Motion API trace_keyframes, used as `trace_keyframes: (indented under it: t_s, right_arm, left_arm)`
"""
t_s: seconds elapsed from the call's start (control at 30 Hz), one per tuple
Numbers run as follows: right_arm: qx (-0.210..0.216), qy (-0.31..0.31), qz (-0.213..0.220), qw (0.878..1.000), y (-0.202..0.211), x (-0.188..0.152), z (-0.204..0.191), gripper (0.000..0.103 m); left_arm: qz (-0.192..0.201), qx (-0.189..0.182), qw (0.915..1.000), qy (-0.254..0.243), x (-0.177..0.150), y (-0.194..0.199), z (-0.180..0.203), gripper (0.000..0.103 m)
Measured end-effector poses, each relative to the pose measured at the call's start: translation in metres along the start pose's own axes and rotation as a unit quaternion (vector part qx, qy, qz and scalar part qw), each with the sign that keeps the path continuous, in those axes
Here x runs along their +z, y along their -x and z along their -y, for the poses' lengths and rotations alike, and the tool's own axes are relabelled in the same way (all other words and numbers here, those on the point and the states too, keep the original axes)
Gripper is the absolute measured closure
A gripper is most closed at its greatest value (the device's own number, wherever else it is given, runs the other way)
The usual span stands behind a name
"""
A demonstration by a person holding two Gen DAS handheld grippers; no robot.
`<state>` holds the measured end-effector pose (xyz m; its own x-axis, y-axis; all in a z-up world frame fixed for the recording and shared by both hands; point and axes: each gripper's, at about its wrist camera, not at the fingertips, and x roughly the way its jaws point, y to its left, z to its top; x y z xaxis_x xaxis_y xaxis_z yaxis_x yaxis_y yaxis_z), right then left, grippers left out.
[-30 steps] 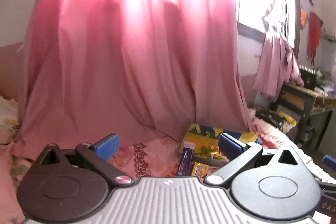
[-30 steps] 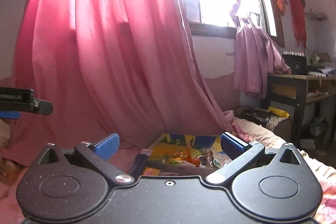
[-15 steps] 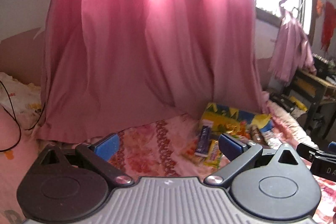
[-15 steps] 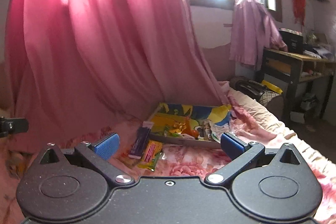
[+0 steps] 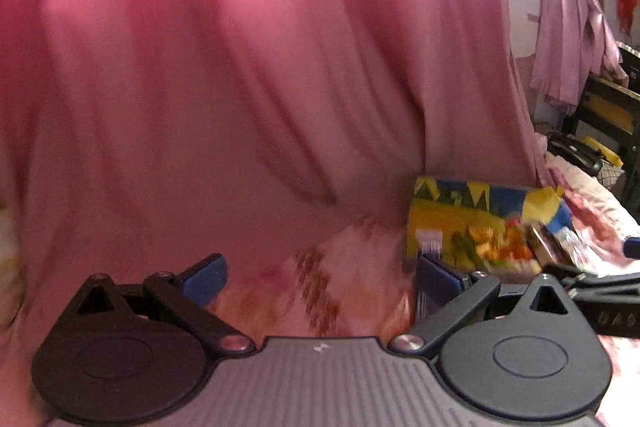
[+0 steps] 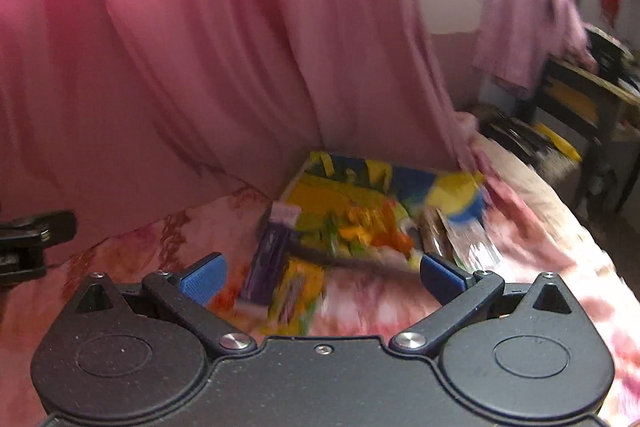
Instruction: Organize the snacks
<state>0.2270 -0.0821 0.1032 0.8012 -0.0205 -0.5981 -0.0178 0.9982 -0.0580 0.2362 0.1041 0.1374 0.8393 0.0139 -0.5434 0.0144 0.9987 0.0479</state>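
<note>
No label on the blurred purple packet (image 6: 269, 259) is legible.

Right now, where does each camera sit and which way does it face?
Left wrist: on the left tongs, facing the pink curtain; its open blue-padded fingers show, and the right tongs' black edge at the right.
Right wrist: on the right tongs, looking down at the purple snack wrapper; open fingers show.
Shared: the colourful cardboard snack tray on the floral bedsheet.
</note>
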Motion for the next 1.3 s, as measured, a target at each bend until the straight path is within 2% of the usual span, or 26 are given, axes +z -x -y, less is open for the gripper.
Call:
trace_keyframes:
  t_s: [0.1,0.23,0.4,0.5,0.6,0.8,0.97,1.1,1.3]
  right_arm:
    - [0.033,0.035,0.035,0.998,-0.044,0.022,-0.002,0.001]
    - [0.03,0.009,0.066,0.997,-0.083,0.04,0.013,0.001]
    - [0.023,0.054,0.035,0.998,-0.093,0.045,0.019,0.001]
    - [0.02,0.077,0.022,0.997,-0.088,0.044,0.022,0.001]
    - [0.019,0.087,0.019,0.996,-0.083,0.034,0.022,0.001]
    - [0.04,0.109,0.01,0.993,-0.088,-0.001,0.022,0.001]
    - [0.061,0.114,0.015,0.991,-0.105,-0.037,0.018,0.001]
    - [0.073,0.137,0.011,0.988,-0.117,-0.061,0.018,0.001]
    - [0.07,0.105,-0.013,0.992,-0.138,-0.074,0.027,0.001]
  left_arm:
    - [0.032,-0.018,0.9993,-0.01,0.018,-0.043,0.0,0.0]
    - [0.051,-0.027,0.9983,-0.005,0.029,-0.074,-0.004,0.0]
    - [0.0,-0.045,0.9987,-0.024,0.03,-0.095,-0.003,0.0]
    - [-0.016,-0.05,0.9979,-0.038,0.031,-0.104,0.001,0.0]
    - [-0.017,-0.058,0.9972,-0.043,0.027,-0.112,0.005,0.0]
    - [-0.018,-0.086,0.995,-0.048,-0.003,-0.131,0.007,0.0]
    - [-0.028,-0.098,0.9948,-0.008,-0.039,-0.149,0.0,0.0]
    - [-0.029,-0.091,0.9954,0.013,-0.065,-0.161,-0.004,0.0]
    - [-0.04,-0.079,0.9945,0.056,-0.08,-0.178,-0.004,0.0]
